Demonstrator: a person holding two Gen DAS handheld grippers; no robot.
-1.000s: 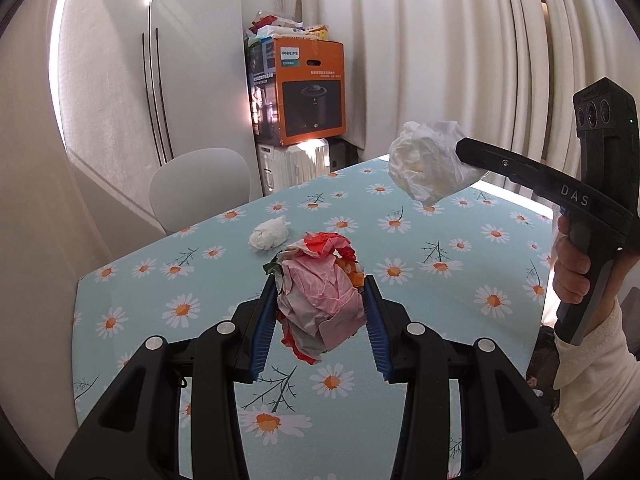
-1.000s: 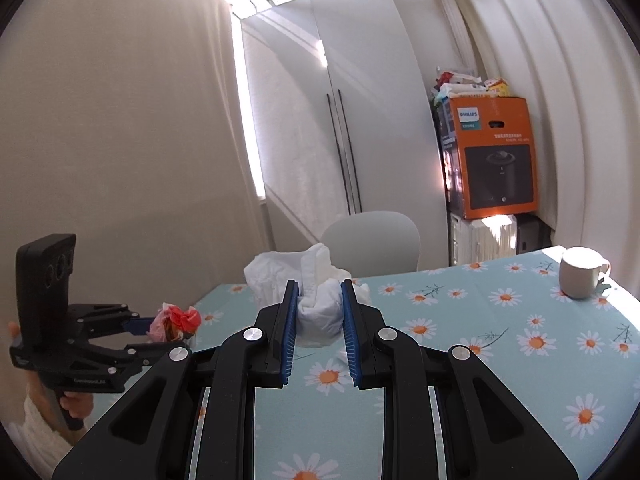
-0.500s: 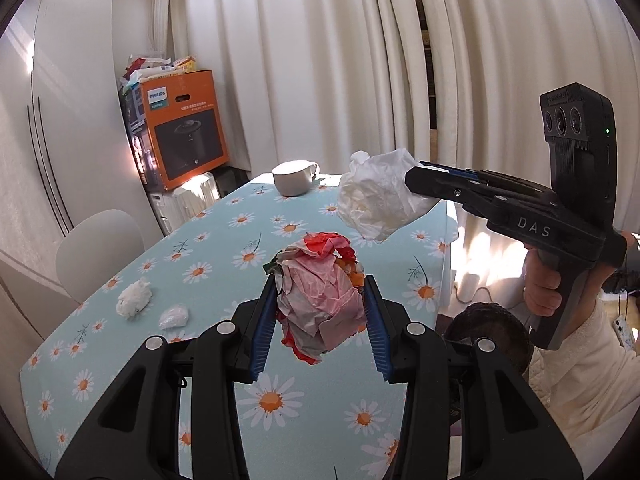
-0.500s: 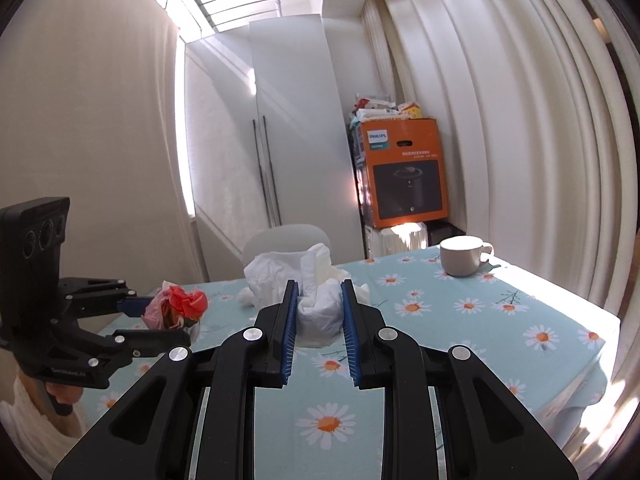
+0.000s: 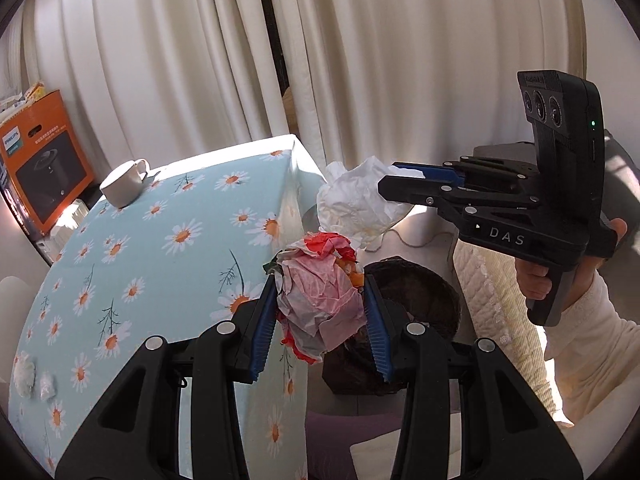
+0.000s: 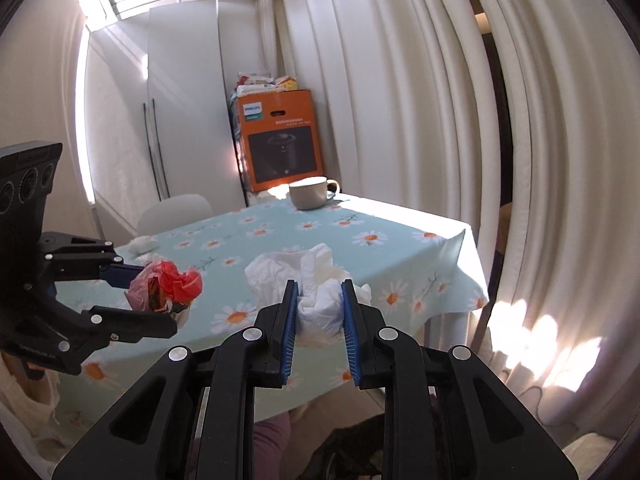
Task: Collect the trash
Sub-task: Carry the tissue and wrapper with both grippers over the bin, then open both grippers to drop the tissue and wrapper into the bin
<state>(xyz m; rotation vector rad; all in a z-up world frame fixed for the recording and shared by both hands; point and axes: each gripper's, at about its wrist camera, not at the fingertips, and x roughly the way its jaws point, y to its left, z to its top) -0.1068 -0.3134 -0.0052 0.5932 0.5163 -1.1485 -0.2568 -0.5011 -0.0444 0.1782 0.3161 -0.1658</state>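
My left gripper [image 5: 322,292] is shut on a crumpled pink and red wrapper [image 5: 320,296], held past the table's corner and above a dark bin [image 5: 420,292] on the floor. My right gripper [image 6: 319,298] is shut on a crumpled white tissue [image 6: 316,280]. In the left wrist view that tissue [image 5: 356,204] hangs up and to the right of the wrapper, over the bin's far side. The right wrist view shows the left gripper [image 6: 164,300] with the wrapper [image 6: 168,284] at the left. Two small white tissue wads [image 5: 32,376] lie on the daisy-print table [image 5: 160,240].
A white cup [image 5: 124,186] stands near the table's far corner. An orange appliance box [image 6: 280,140] sits behind it, beside white curtains [image 5: 360,60]. A white chair [image 6: 176,212] stands at the table's far side. A person's sleeve [image 5: 580,340] is at the right.
Both grippers swung, still holding their trash, from over the table to beyond its corner. The dark bin has come into view below the wrapper, and both have sunk a little.
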